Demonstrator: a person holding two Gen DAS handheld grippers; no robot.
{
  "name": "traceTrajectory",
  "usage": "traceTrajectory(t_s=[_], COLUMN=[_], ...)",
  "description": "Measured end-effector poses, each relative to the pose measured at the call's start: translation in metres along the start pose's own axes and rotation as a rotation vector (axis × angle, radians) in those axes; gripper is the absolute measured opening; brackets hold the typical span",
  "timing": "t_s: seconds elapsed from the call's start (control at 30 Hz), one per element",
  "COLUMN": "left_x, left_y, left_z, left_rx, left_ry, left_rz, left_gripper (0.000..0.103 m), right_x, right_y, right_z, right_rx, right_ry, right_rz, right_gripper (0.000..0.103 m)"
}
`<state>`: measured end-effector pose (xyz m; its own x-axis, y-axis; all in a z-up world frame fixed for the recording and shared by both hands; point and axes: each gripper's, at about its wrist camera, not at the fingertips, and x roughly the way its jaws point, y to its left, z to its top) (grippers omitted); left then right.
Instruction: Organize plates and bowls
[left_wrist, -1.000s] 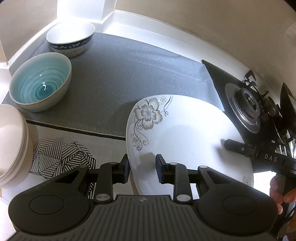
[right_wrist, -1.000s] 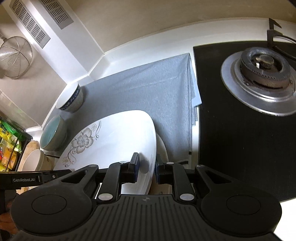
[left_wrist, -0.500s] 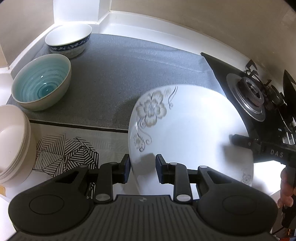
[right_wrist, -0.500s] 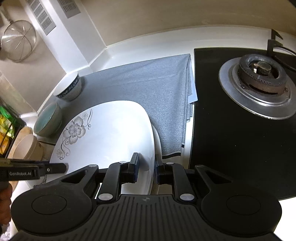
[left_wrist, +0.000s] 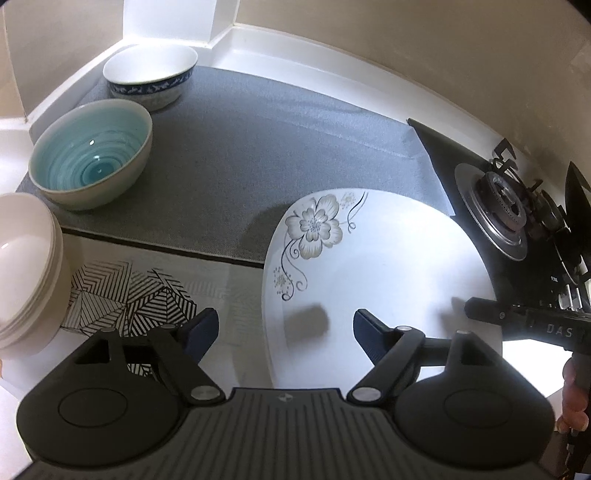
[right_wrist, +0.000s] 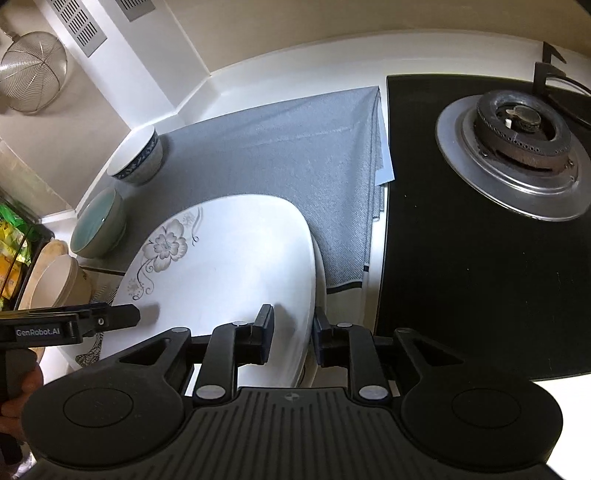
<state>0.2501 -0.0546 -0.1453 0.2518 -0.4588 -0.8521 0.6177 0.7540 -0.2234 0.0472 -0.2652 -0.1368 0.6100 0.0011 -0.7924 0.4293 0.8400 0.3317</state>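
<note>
- The left gripper (left_wrist: 284, 326) has just been opening; its jaws now stand wide apart, with the near left rim of the floral plate (left_wrist: 376, 266) lying between them and neither pad pressing on it.
- The right gripper (right_wrist: 291, 328) has just been opening a little; the plate's right edge sits between its jaws, and whether the pads still press on the rim I cannot tell, though a narrow gap seems to show on each side.
- The floral plate, white with a grey flower and curling stems near its far left edge, lies on the bench partly over the front of the grey mat (left_wrist: 266, 140). In the right wrist view the rim of a second white plate (right_wrist: 320, 273) peeks out under its right side.
- On the mat's far left corner stands the blue-rimmed bowl (left_wrist: 151, 79), upright, white inside.
- Just in front of it, near the mat's left edge, stands the teal bowl (left_wrist: 90, 166), upright, with a spiral glaze inside; the two are close but apart.
- At the left edge of the left wrist view, a stack of cream bowls (left_wrist: 26, 269) rests on a black-and-white patterned mat (left_wrist: 125, 302).
- To the right of the grey mat is a black gas hob (right_wrist: 461, 236) with a round burner (right_wrist: 517, 122).
- A wire strainer (right_wrist: 31, 70) hangs on the wall at upper left.
</note>
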Motion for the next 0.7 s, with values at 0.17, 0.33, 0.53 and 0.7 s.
traceTrajectory(t_s=[0.17, 0.33, 0.53, 0.7], left_x=[0.003, 0.007, 0.016, 0.022], left_y=[0.0, 0.002, 0.004, 0.008], left_z=[-0.004, -0.006, -0.01, -0.012], left_rx=[-0.011, -0.028, -0.075, -0.131], left_ry=[0.012, 0.028, 0.063, 0.082], left_rz=[-0.007, -0.023, -0.07, -0.13], left_gripper=[0.084, 0.085, 0.085, 0.085], right_x=[-0.012, -0.006, 0.005, 0.017], right_y=[0.011, 0.004, -0.003, -0.004], right_z=[0.001, 0.002, -0.006, -0.014], right_rx=[-0.13, -0.102, -0.012, 0.044], right_ry=[-0.089, -0.041, 0.044, 0.101], right_rz=[-0.05, -0.033, 0.018, 0.084], right_gripper=[0.054, 0.056, 0.056, 0.058])
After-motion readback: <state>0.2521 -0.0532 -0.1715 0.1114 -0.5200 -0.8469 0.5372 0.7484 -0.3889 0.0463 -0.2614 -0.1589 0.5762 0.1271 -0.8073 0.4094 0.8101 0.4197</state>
